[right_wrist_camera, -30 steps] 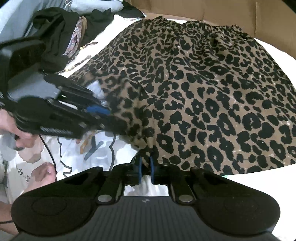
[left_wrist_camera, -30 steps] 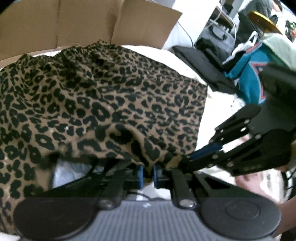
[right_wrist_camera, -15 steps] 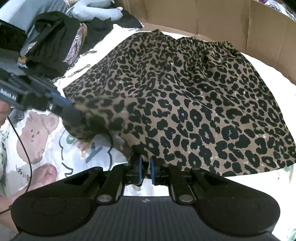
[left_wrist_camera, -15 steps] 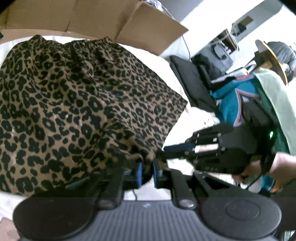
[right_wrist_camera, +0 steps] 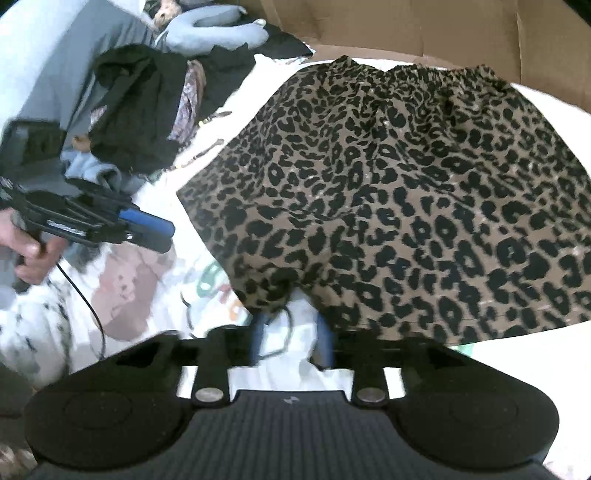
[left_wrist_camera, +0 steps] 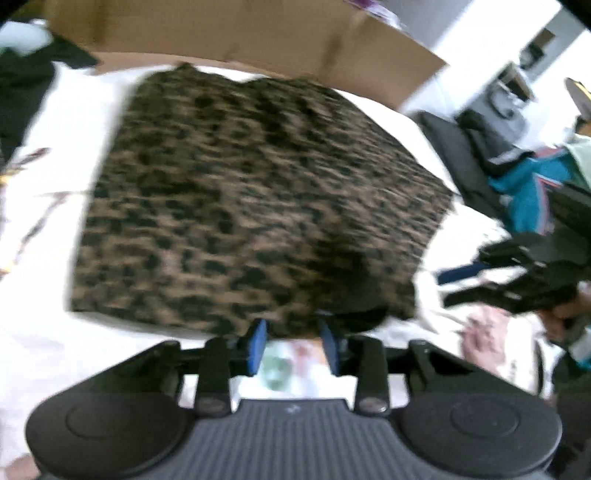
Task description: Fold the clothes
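A: Leopard-print skirt (right_wrist_camera: 399,192) spread flat on bed sheet (right_wrist_camera: 129,280), waistband toward cardboard (right_wrist_camera: 424,26). Light, limp, floppy.

B: Left tongs (left_wrist_camera: 293,347) and right tongs (right_wrist_camera: 291,339) opening, nothing clamped, hem just beyond the tips. Best hold probably hem corners.

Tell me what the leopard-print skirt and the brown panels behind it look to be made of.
Leopard-print skirt: thin, matte woven fabric, probably a light synthetic or cotton; it drapes in soft folds and gathers at the waistband. Brown panels: corrugated cardboard, dull and unprinted, judging by the flat tan faces and straight fold creases.
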Demonstrator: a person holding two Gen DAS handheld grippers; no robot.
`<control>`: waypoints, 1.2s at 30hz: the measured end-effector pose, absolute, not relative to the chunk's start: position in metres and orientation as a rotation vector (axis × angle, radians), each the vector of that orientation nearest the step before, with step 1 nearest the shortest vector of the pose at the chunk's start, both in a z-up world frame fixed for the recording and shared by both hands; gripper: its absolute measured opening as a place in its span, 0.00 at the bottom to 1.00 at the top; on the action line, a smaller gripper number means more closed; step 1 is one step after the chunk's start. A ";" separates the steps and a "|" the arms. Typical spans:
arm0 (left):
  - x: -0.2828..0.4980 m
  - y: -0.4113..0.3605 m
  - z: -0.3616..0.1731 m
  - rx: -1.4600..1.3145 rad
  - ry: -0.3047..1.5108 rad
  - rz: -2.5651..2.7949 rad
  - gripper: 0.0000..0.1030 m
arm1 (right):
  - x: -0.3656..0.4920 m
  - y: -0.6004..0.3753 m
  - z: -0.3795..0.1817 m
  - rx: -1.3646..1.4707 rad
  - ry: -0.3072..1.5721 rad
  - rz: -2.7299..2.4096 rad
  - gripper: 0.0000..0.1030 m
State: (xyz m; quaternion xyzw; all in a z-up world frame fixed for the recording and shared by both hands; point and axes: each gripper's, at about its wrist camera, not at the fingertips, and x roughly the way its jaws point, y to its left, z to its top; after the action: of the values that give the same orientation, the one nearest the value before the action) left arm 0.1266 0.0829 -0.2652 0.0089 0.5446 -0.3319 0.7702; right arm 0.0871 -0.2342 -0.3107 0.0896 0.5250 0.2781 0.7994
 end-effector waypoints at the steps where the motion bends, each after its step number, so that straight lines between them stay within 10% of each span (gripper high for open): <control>1: 0.132 0.091 -0.268 0.017 1.172 -0.679 0.43 | 0.089 -0.234 -0.311 0.224 1.132 0.606 0.44; 36: 0.188 0.153 -0.328 0.032 1.100 -0.366 0.36 | 0.136 -0.238 -0.380 1.046 1.459 0.145 0.58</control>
State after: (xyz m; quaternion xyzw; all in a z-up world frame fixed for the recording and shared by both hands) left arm 0.1878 0.1534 -0.3285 0.0153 0.5195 -0.1728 0.8367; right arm 0.1358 -0.2378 -0.3802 0.4553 0.6347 0.0631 0.6212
